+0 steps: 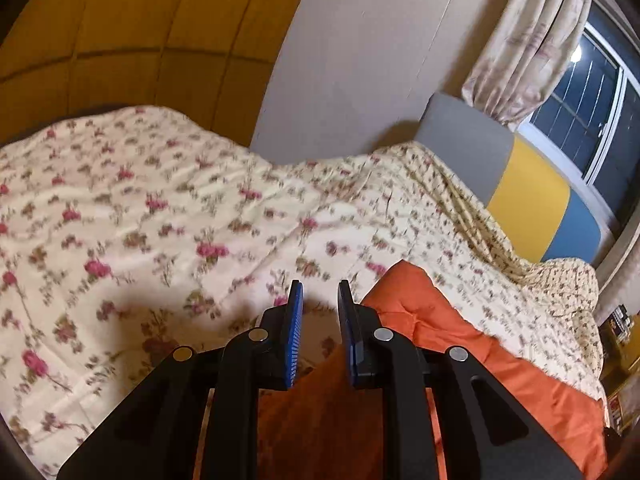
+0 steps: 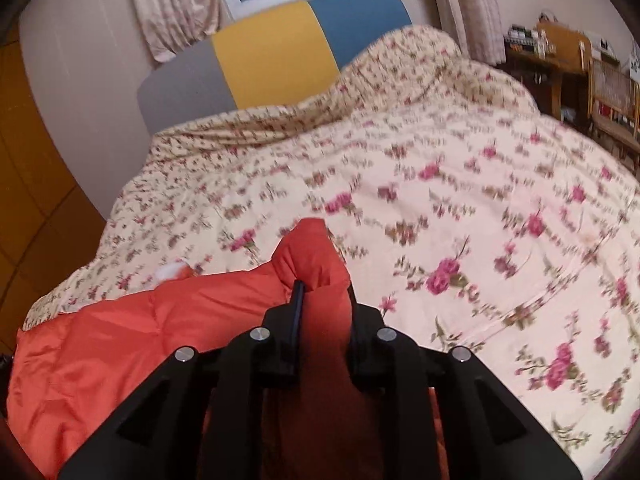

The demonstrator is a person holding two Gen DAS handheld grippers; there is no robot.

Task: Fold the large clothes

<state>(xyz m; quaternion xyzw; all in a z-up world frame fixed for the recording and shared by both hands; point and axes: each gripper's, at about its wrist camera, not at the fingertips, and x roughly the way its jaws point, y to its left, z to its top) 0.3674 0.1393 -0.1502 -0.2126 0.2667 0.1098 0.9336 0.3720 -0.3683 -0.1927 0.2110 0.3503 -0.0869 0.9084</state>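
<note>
Orange garment [image 2: 120, 344]: lies on the floral quilt [image 2: 460, 200] covering the bed, near its close edge.
Right gripper [image 2: 324, 292]: jaws clamped on a bunched fold of the orange garment, which rises between them.
Left gripper [image 1: 319, 300]: jaws apart, nothing between the blue pads [image 1: 295, 344]; it hangs just above the garment's edge and the quilt.
Backdrop: tricolour headboard [image 2: 276, 52], curtain [image 1: 528, 36], window [image 1: 588, 104].

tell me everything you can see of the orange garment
The orange garment looks like smooth, slightly shiny, puffy quilted fabric with stitched seams. It lies crumpled on the floral bedspread. The right gripper pinches a raised fold of it; the left gripper is open above it.
</note>
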